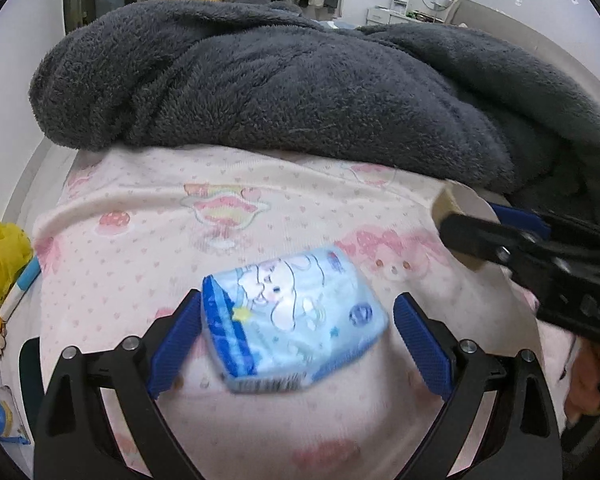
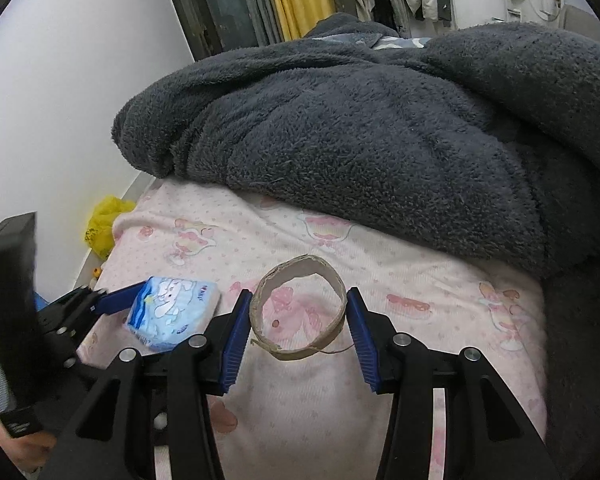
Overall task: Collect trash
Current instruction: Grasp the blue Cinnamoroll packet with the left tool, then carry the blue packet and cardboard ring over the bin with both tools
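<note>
Cardboard ring point(image 2: 298, 312) sits pinched in my right tongs point(image 2: 298, 334), while my left tongs point(image 1: 300, 336), at its nine o'clock, stand spread around the blue tissue pack point(image 1: 292, 320).

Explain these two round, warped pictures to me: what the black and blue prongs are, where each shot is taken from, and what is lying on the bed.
No robot here: a person holds a hand-operated claw in each hand, and a wide-angle camera on each claw looks out along its two blue-padded fingers. That is why the pictures bulge.

One picture is from the left claw. Its jaws stand open around a blue tissue pack lying on the pink bedsheet; the pads do not look pressed on it.

The other is from the right claw. Its pads sit against both sides of a cardboard tape ring, so it looks gripped.

Each claw shows at the edge of the other's picture. Behind lies a dark grey fleece blanket, and a yellow plastic bag sits beside the bed.
</note>
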Available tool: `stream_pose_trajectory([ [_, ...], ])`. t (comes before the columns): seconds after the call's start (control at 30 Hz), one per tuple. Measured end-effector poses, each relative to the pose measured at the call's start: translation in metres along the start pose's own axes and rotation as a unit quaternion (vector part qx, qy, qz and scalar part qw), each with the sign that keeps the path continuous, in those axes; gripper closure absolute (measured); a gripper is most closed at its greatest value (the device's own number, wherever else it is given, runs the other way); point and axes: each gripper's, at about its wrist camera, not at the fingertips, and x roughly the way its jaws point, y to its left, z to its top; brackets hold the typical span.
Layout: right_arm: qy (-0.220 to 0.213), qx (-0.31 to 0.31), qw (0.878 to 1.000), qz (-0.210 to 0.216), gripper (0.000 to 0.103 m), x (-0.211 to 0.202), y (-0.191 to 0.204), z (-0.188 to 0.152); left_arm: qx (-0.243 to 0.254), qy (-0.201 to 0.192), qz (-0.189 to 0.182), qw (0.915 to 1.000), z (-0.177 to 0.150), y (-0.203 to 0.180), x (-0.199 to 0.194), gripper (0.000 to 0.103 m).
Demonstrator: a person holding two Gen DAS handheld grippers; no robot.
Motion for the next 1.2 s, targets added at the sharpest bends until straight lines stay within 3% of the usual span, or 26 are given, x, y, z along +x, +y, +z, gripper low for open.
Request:
stream_pose_trajectory([
  [0.13,-0.003,-0.009,1.000,0.007,0.055,-0.007,0.002,-0.003,-0.003,-0.007,0.000,1.0000,0.004,-0.001,0.005,0.008],
  [0.23,-0.008,-0.007,1.000,0.011,0.055,-0.014,-0.002,-0.003,-0.011,-0.007,0.006,0.9999,0.008,0.002,0.010,0.021],
  [0.4,-0.018,-0.003,1.000,0.012,0.055,-0.030,-0.008,0.000,-0.015,-0.011,0.005,0.9998,0.012,0.002,0.012,0.027],
  [0.8,-0.033,-0.011,0.999,0.019,0.055,-0.054,0.007,0.016,-0.011,-0.035,-0.046,0.9983,0.005,0.008,-0.014,0.028],
  [0.97,-0.048,-0.028,0.998,0.030,0.055,-0.062,0.035,0.028,-0.002,-0.045,-0.039,0.9982,-0.005,0.018,-0.030,0.028],
  [1.2,-0.058,-0.054,0.996,0.044,0.055,-0.062,0.075,0.038,-0.030,-0.069,-0.026,0.9969,-0.009,0.059,-0.054,0.028],
])
